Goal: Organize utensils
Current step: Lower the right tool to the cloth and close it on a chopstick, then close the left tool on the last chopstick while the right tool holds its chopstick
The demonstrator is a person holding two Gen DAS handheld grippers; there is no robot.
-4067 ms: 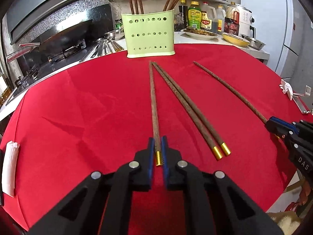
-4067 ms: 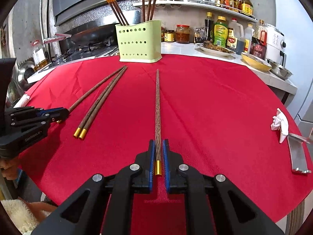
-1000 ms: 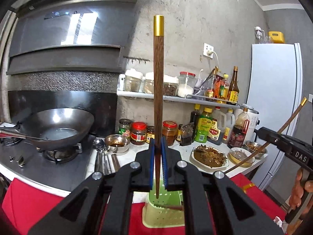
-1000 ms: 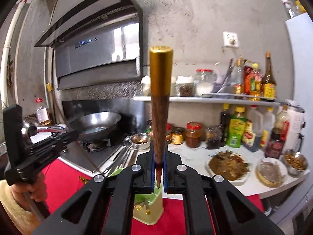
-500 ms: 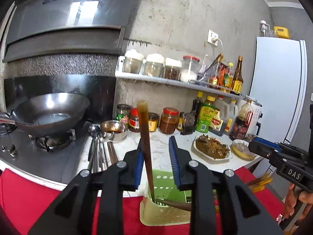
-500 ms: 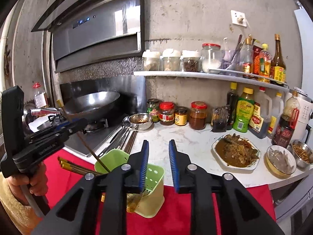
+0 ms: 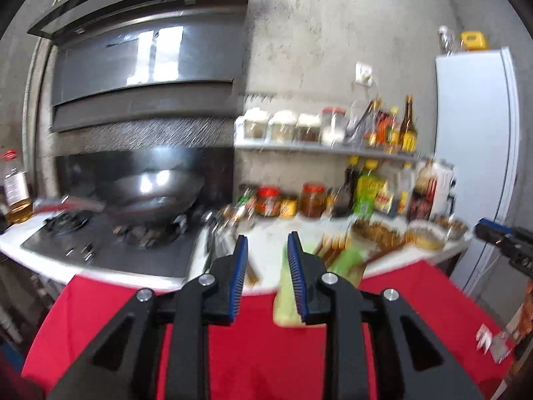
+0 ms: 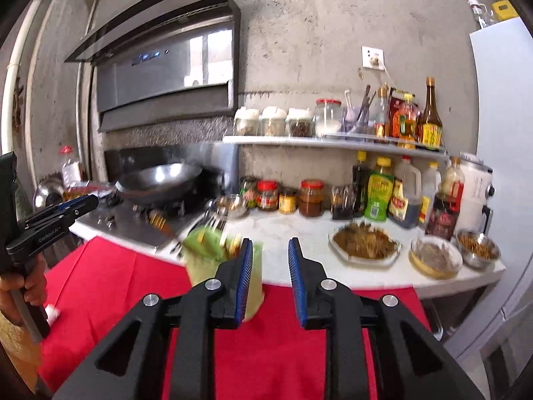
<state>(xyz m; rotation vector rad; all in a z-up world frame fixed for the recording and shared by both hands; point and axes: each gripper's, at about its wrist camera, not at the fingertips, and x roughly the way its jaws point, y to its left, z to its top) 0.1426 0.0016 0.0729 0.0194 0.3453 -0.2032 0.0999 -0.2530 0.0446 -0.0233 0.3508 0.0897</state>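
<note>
The light green utensil holder [image 7: 346, 260] stands at the far edge of the red tablecloth [image 7: 253, 350], blurred by motion, with several gold-tipped brown chopsticks [image 7: 333, 245] leaning out of it. In the right wrist view the holder [image 8: 206, 256] sits just left of my jaws, with chopstick tips [image 8: 233, 241] showing. My left gripper [image 7: 266, 243] is open and empty above the cloth, near the holder. My right gripper [image 8: 268, 246] is open and empty, to the holder's right. Each gripper shows at the edge of the other's view.
Behind the cloth runs a white counter [image 8: 299, 233] with a plate of food [image 8: 363, 241], small bowls [image 8: 436, 258], jars and sauce bottles [image 8: 378, 193]. A wok [image 8: 160, 178] sits on the stove at left. A white fridge [image 7: 476, 153] stands at right.
Both grippers have pulled back from the holder and stay open. The chopstick that the left jaws had just freed now rests in the holder. The left view is blurred by motion.
</note>
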